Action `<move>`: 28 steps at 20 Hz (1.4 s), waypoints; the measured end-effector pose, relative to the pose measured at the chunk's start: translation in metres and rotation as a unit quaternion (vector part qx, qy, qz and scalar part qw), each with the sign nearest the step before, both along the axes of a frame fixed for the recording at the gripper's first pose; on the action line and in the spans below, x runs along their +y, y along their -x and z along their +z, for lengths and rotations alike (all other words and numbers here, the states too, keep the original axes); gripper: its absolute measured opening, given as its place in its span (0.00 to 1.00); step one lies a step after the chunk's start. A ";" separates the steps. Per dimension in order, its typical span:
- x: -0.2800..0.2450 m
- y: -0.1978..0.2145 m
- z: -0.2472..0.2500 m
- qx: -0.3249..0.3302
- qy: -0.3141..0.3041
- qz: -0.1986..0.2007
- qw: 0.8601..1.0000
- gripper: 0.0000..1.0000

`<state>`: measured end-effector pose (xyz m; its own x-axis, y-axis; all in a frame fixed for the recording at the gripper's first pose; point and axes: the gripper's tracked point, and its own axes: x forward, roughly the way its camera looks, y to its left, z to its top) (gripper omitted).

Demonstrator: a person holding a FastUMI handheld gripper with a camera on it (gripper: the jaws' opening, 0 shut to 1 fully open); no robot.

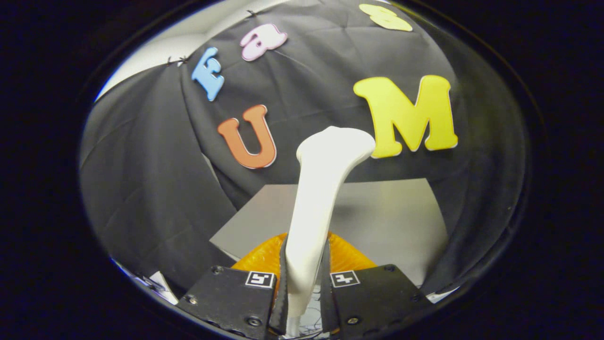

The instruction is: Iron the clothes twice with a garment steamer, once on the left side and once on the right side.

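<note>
Claw (pixel 306 288) clamped on steamer (pixel 321 198), lifted clear of tabletop (pixel 391 212). Next, likely: carry it to the garment.

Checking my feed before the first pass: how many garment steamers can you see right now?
1. The white garment steamer stands upright between the fingers of the gripper, which press on its handle from both sides; its head rises beyond them toward the black cloth wall. Others may be hidden.

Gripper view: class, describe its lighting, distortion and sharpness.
Gripper view: fisheye bending curves the booth's black cloth; the white steamer handle, clamped in the gripper, is brightly lit, nearly washed out; the grey panel shows soft sheen; the orange part stays sharp.
</note>
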<state>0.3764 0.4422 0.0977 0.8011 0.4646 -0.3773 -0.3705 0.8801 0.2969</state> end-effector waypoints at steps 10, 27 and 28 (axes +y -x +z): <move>-0.094 0.113 0.069 -0.123 0.042 0.019 0.991 0.30; -0.254 0.144 0.162 -0.251 0.110 -0.075 0.959 0.30; -0.262 0.138 0.158 -0.248 0.109 -0.079 0.959 0.30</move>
<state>0.2384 0.1805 0.2560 0.9610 0.2764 -0.0051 -0.2759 0.9580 -0.0788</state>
